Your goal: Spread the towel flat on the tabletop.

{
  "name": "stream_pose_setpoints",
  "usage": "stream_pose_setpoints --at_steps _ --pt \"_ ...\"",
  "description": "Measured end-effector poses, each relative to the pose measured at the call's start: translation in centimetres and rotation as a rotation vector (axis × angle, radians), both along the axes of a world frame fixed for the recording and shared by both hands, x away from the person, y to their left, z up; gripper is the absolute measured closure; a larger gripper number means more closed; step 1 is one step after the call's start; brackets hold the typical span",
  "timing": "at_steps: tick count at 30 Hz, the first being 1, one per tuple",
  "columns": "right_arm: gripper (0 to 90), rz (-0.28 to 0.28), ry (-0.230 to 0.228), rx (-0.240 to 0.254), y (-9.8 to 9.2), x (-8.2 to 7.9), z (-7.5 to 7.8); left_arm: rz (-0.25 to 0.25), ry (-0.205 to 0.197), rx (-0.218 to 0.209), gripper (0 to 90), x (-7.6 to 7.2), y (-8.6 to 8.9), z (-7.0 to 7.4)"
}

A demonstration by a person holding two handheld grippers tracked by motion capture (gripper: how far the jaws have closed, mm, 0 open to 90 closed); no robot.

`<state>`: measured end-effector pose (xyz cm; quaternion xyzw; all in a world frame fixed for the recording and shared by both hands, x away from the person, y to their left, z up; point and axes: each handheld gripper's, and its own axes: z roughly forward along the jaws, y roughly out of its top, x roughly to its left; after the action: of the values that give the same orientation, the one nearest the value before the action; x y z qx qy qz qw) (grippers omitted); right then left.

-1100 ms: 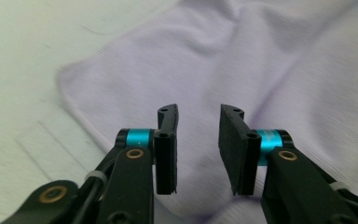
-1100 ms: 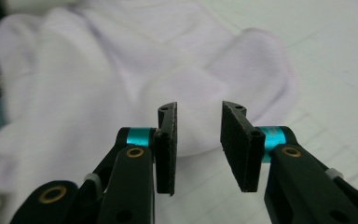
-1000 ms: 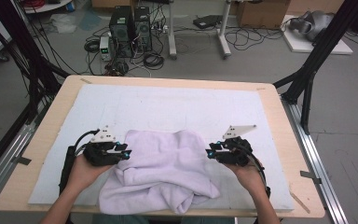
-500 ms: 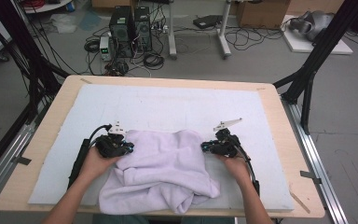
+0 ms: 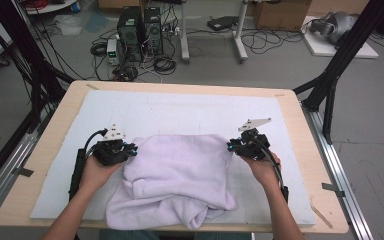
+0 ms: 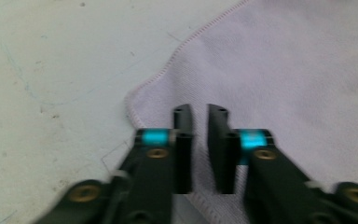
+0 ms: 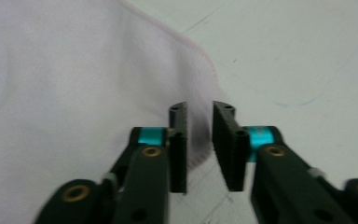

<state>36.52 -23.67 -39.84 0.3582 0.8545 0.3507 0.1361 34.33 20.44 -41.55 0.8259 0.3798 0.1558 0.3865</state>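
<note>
A pale lilac towel (image 5: 175, 177) lies rumpled and partly folded on the white mat (image 5: 180, 112) that covers the wooden table (image 5: 300, 125), toward the near edge and roughly midway between the two hands. Its near portion is bunched into thick rolls close to the table's front edge.

The left hand-held gripper (image 5: 129, 149) sits at the towel's left margin, held low over the mat by the person's left hand (image 5: 97, 172). In the left gripper view its jaws stand slightly parted with a narrow gap, having just been opening. The towel's stitched hem (image 6: 168, 65) curves past on their left and towel shows beneath them; no cloth is seen pinched in the gap.

The right hand-held gripper (image 5: 231, 146) sits at the towel's right margin, held by the right hand (image 5: 262, 167). In the right gripper view its jaws are likewise a little apart, having just been opening. The hemmed edge (image 7: 200, 51) of the towel runs beside and under the left jaw, and bare mat shows beyond the right jaw; the pads do not press on the fabric.

Both grippers point inward toward the towel from opposite sides. Each carries a grey three-cornered plate and a trailing black cable.
</note>
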Motion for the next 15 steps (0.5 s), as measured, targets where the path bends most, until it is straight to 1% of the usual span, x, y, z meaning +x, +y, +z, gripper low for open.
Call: stream_pose_setpoints --at_steps 1,2,3,4,5,6,7,8,9,10,11,12,13,14,15 --pt "66.4 0.002 0.004 -0.008 0.1 0.0 -0.5 -0.009 0.02 -0.001 63.6 0.2 0.1 -0.2" --pt "63.0 0.016 0.02 -0.003 0.3 0.0 -1.0 -0.008 0.027 0.01 61.1 0.4 0.0 -0.4" --pt "58.3 0.028 0.033 -0.005 0.5 0.1 -1.5 -0.01 0.036 0.009 58.5 0.5 0.0 -0.7" --pt "52.8 0.031 0.063 -0.022 0.7 0.2 -1.9 -0.017 0.053 0.005 57.0 0.7 -0.1 -0.9" --pt "49.7 0.027 0.085 -0.035 0.9 0.3 -2.3 -0.017 0.057 0.013 55.6 0.9 -0.2 -1.0" --pt "49.6 0.03 0.097 -0.034 1.0 0.5 -2.6 -0.014 0.058 0.032 53.7 1.1 -0.4 -1.3" --pt "48.7 0.03 0.114 -0.042 1.2 0.6 -2.9 -0.008 0.064 0.034 52.5 1.2 -0.6 -1.6" --pt "48.5 0.024 0.113 -0.055 1.3 0.7 -3.1 -0.002 0.074 0.047 52.6 1.4 -0.7 -1.9" --pt "48.9 0.025 0.122 -0.057 1.3 0.8 -3.2 0.001 0.075 0.054 53.8 1.6 -0.7 -2.1" --pt "50.7 0.022 0.123 -0.058 1.4 0.8 -3.3 0.012 0.065 0.059 58.4 1.6 -0.8 -2.1" --pt "54.7 0.021 0.11 -0.068 1.4 0.8 -3.3 0.014 0.062 0.064 64.9 1.7 -0.7 -2.1" --pt "60.4 0.031 0.121 -0.057 1.4 0.7 -3.3 0.008 0.071 0.055 71.3 1.7 -0.7 -2.1" --pt "63.8 0.039 0.108 -0.059 1.4 0.7 -3.4 0.003 0.076 0.048 76.7 1.8 -0.5 -2.1" --pt "74.2 0.051 0.112 -0.05 1.5 0.7 -3.3 0.005 0.081 0.04 82.0 1.9 -0.5 -2.1" --pt "81.7 0.074 0.131 -0.033 1.5 0.7 -3.3 0.0 0.088 0.041 84.3 2.0 -0.5 -2.0"
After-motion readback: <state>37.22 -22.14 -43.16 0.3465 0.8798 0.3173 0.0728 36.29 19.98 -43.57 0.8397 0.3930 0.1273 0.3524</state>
